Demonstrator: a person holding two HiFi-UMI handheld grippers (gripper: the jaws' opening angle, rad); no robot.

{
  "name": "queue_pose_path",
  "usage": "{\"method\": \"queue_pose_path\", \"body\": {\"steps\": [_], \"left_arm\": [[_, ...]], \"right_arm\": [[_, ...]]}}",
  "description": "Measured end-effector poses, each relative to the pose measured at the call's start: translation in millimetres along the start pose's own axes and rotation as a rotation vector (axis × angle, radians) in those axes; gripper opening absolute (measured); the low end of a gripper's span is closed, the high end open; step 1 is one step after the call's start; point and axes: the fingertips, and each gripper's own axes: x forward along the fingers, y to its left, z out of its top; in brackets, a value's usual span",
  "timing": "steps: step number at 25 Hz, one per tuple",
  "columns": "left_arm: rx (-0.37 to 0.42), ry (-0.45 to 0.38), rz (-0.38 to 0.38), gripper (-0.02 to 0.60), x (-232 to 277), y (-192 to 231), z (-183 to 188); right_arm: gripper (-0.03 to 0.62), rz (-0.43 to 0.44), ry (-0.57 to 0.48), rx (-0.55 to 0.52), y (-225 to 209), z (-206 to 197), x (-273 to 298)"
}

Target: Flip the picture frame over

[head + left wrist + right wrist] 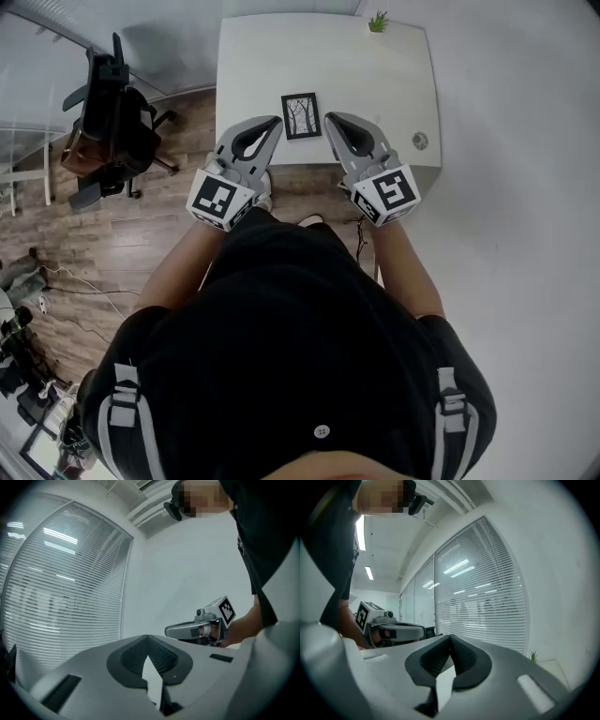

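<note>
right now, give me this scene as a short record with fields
frame: picture frame, flat on the white table, picture side up
left gripper: shut, empty, left of the frame
right gripper: shut, empty, right of the frame
frame held by: neither gripper
other: small plant at the table's far corner; office chair left of the table

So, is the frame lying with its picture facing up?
Yes, the picture frame lies on the table with its tree print showing.

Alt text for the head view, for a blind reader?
A picture frame lies picture side up on a white table, seen from above. The left gripper and right gripper, jaws shut and empty, appear either side of it. An office chair stands at left.
</note>
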Motion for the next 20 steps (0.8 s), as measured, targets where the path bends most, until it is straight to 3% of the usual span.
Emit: {"method": "queue_pose_path", "body": {"steps": [7,20], "left_arm": [[0.015,-0.038,-0.019,0.008,-3,-17,22],[0.038,-0.025,-0.016,0.008,0,-28,24]], "right_arm": [[0.009,0.005,-0.031,-0.022,11,16,-13],[0.009,-0.005,-0.046,-0.023,9,19,-26]]}}
